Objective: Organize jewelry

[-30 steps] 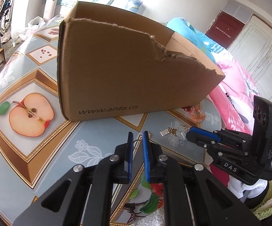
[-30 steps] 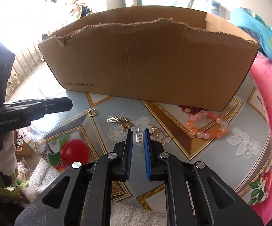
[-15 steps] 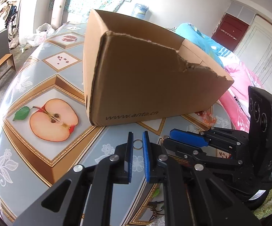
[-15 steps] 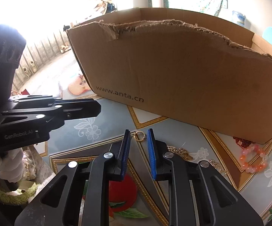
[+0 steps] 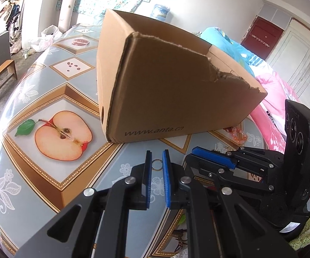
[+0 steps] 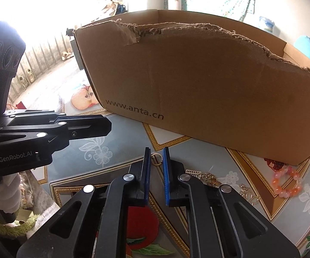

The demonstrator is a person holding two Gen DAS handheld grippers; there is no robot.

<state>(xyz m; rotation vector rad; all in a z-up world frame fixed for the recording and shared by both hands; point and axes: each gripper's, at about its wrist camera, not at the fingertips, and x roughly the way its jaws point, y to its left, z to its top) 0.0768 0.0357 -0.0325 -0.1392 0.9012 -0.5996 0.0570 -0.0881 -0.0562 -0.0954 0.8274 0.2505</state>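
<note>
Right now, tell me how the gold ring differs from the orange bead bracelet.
The gold ring is one thin, plain metal loop; the orange bead bracelet is a string of round orange and pale pink beads. The ring is far smaller than the bracelet. The ring lies near the printed end of the cardboard box; the bracelet lies by the other end. Both are closed loops flat on the table, outside the box.

Gold ring (image 5: 156,164) between parted left gripper (image 5: 157,160) fingers, near cardboard box (image 5: 176,90)
</note>
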